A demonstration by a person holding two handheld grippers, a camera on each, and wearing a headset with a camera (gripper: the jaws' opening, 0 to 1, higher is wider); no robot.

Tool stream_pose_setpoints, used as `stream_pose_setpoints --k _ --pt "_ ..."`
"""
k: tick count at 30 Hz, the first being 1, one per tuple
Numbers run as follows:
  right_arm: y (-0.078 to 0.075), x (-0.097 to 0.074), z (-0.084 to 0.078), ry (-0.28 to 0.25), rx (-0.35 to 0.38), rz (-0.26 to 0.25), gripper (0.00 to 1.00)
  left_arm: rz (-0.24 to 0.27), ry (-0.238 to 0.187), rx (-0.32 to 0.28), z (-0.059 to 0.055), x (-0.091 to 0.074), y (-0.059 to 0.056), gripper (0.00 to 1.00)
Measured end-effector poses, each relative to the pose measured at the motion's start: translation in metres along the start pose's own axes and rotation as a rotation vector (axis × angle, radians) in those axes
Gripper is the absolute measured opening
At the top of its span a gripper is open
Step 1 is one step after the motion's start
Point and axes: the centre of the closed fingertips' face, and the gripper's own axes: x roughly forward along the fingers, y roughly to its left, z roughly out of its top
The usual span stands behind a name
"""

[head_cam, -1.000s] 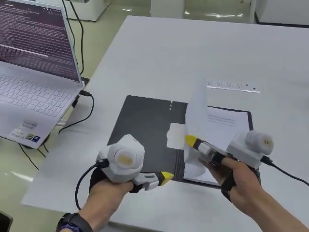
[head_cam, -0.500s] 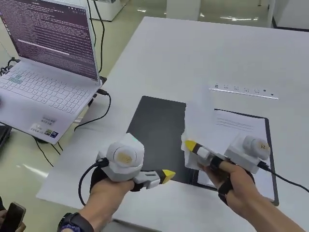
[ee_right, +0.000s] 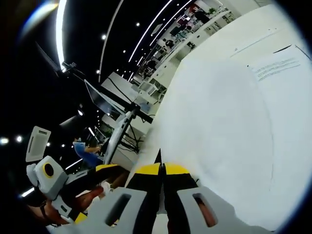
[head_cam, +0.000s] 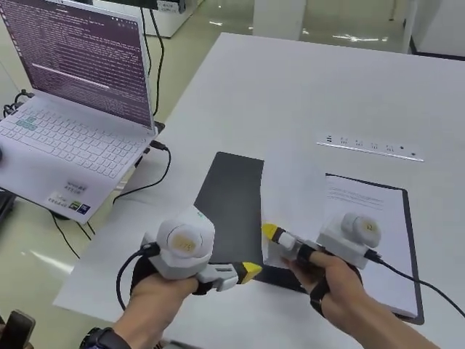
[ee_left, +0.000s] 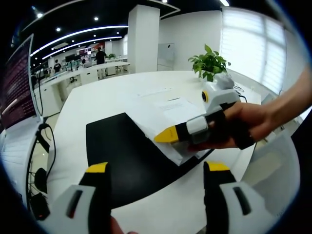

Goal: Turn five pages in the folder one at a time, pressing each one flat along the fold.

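Note:
A black folder (head_cam: 229,196) lies open on the white table, its left inner cover bare. A printed page (head_cam: 367,218) rests on its right half. My right gripper (head_cam: 270,232) is shut on the lower edge of a white page (head_cam: 294,196) and holds it lifted, leaning left over the fold. In the right gripper view that page (ee_right: 214,126) spreads out past the closed yellow-tipped jaws. My left gripper (head_cam: 249,270) hovers at the table's near edge, just off the folder's front left corner; in its own view its fingers (ee_left: 96,170) stand apart with nothing between them.
An open laptop (head_cam: 69,94) sits on a lower surface to the left, with cables (head_cam: 156,174) running toward the table edge. A white power strip (head_cam: 374,147) lies beyond the folder. A potted plant (ee_left: 209,62) stands at the table's far end.
The right gripper has carried the lifted page leftward, from near upright to leaning over the fold. The left gripper has stayed near the front edge. The head camera has shifted.

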Motion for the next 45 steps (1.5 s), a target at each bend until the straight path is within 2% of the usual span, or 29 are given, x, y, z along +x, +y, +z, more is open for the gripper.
stream_pose_setpoints --k 4,8,12,23,31,35,42,45 --pt "0.0 0.01 -0.006 0.024 0.006 -0.011 0.0 0.001 -0.01 -0.011 0.002 0.0 0.001 0.77" --pt "-0.001 0.019 -0.015 0.055 0.005 -0.026 0.0 -0.003 -0.006 -0.013 -0.001 0.001 0.002 0.77" --pt "-0.009 0.03 -0.02 0.068 0.02 -0.044 0.0 -0.003 -0.007 -0.028 -0.003 0.0 0.004 0.77" --pt "-0.025 0.048 -0.033 0.104 0.048 -0.089 0.0 0.014 0.01 -0.049 -0.013 -0.004 0.02 0.77" --pt "-0.035 0.051 -0.044 0.128 0.067 -0.115 0.0 0.027 0.028 -0.058 -0.02 -0.006 0.033 0.77" --pt "-0.041 0.05 -0.05 0.141 0.074 -0.131 0.0 0.032 0.032 -0.058 -0.02 -0.007 0.038 0.77" --pt "-0.04 0.05 -0.052 0.138 0.095 -0.112 0.0 0.046 0.038 -0.066 -0.022 -0.007 0.044 0.76" --pt "-0.037 0.05 -0.052 0.139 0.098 -0.091 0.05 0.043 0.039 -0.069 -0.022 -0.007 0.044 0.76"
